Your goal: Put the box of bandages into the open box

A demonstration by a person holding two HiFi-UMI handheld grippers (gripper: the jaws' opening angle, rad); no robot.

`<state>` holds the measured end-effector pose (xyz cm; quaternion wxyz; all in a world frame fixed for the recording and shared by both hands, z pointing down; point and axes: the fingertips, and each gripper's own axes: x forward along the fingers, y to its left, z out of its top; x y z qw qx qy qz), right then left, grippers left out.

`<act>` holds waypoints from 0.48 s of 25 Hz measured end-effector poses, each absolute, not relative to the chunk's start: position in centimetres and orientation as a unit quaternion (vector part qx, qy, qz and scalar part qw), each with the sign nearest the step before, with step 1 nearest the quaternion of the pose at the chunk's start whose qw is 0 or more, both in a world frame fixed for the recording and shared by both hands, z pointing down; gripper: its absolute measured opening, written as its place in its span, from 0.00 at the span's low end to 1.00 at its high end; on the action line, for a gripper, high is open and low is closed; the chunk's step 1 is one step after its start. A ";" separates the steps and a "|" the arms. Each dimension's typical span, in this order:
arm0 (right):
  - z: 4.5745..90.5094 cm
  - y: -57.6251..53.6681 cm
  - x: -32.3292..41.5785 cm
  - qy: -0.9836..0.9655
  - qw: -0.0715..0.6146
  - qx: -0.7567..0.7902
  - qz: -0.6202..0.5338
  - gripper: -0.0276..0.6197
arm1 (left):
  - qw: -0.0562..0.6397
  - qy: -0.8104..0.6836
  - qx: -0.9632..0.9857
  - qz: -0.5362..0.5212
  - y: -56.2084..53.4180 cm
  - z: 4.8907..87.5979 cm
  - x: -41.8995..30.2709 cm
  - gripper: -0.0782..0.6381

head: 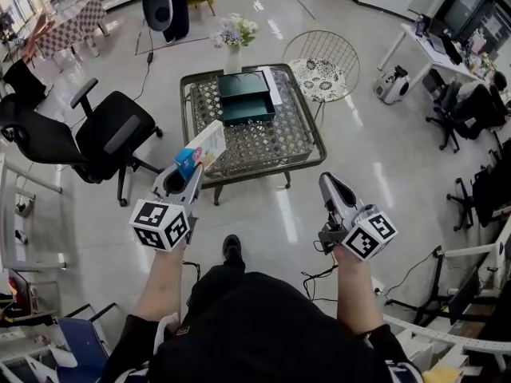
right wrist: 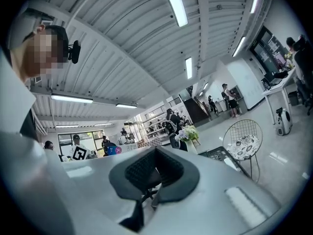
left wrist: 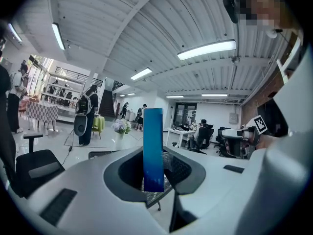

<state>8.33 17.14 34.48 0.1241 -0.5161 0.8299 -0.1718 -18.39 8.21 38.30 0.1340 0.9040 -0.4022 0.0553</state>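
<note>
The box of bandages (head: pixel 203 147), white with a blue end, is held up in the air in front of the table's near left corner, with my left gripper (head: pixel 186 175) shut on it. In the left gripper view its narrow blue side (left wrist: pixel 153 146) stands upright between the jaws of my left gripper (left wrist: pixel 153 176). The open box (head: pixel 246 96), dark green, lies at the far middle of the table with its lid beside it. My right gripper (head: pixel 330 183) hovers right of the table's near edge with its jaws together and nothing in them. The right gripper view shows the pads of my right gripper (right wrist: pixel 154 166) meeting.
The low table (head: pixel 306 144) has a patterned top and a metal frame. A vase of flowers (head: pixel 234 37) stands behind it, a wire chair (head: pixel 323 64) at its far right, and a black office chair (head: pixel 105 136) to its left. The person's shoe (head: pixel 231 249) is near the table.
</note>
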 end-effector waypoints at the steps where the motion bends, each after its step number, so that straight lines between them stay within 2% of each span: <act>1: 34.5 15.8 8.0 0.830 0.121 -0.516 -0.173 0.06 | 0.135 -0.401 0.905 0.054 7.0 38.4 -18.6 0.23; 12: 33.5 6.4 4.4 0.833 0.102 -0.516 -0.173 0.06 | 0.137 -0.383 0.912 0.043 -2.5 38.3 -20.5 0.23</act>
